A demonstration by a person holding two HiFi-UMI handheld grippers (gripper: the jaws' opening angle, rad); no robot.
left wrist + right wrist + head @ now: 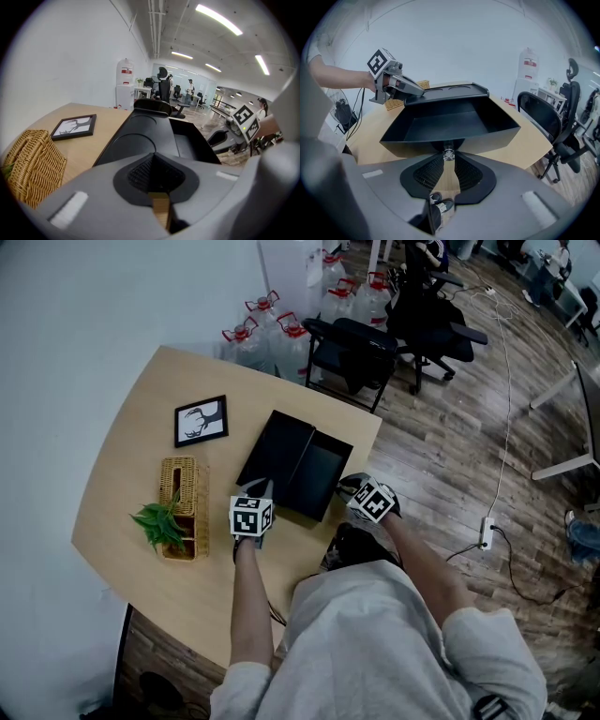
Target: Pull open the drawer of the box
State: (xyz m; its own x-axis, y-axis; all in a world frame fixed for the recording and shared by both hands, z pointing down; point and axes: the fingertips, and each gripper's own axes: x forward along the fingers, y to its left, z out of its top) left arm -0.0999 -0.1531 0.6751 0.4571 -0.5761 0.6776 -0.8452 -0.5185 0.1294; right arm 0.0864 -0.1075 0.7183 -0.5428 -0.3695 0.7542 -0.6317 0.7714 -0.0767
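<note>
Matte black drawer (319, 472) stands open at 4 o'clock of its flat black box (275, 448), mid wooden table (141, 409). Right gripper (448, 158) pinches its small silver knob (448, 153), forearm level. Left gripper (262, 488), jaws together, rests on the box's 6 o'clock corner.

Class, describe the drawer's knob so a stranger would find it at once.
On the wooden table lies a black box with its drawer pulled out. At the middle of the drawer's front sits a small silvery knob, the only shiny part, pinched by the right gripper.
</note>
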